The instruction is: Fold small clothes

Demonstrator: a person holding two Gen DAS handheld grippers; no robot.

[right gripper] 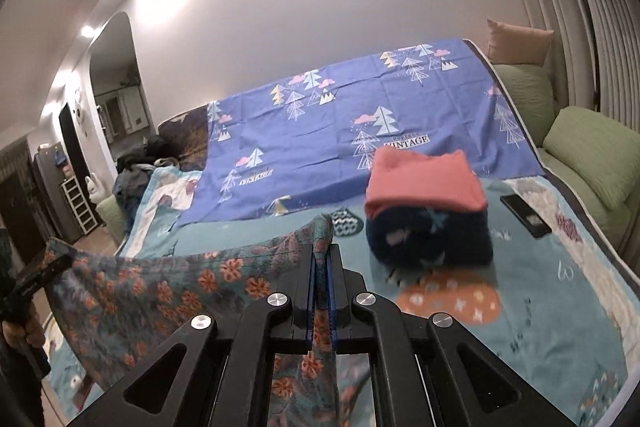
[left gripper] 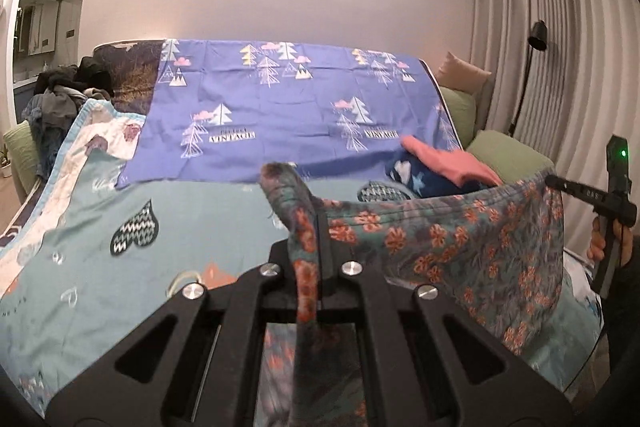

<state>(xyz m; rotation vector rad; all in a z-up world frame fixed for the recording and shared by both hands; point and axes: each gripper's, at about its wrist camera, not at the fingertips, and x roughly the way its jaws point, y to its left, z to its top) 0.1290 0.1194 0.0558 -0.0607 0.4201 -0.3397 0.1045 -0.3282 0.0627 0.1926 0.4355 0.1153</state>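
Note:
A small teal garment with orange flowers [left gripper: 472, 247] hangs stretched in the air between both grippers, above the bed. My left gripper [left gripper: 310, 223] is shut on one corner of it. My right gripper [right gripper: 322, 255] is shut on the other corner; the garment [right gripper: 168, 291] runs off to its left. The right gripper also shows at the right edge of the left wrist view [left gripper: 560, 185], and the left gripper at the left edge of the right wrist view [right gripper: 52, 267]. A folded stack, a pink piece [right gripper: 424, 183] on a dark blue star-print piece [right gripper: 432, 243], lies on the bed.
The bed carries a light teal blanket [right gripper: 540, 287] and a purple tree-print sheet [right gripper: 340, 131]. A black phone [right gripper: 526, 215] lies right of the stack. Green cushions [right gripper: 592, 147] and a curtain stand at the right. A heap of dark clothes [left gripper: 60, 95] lies far left.

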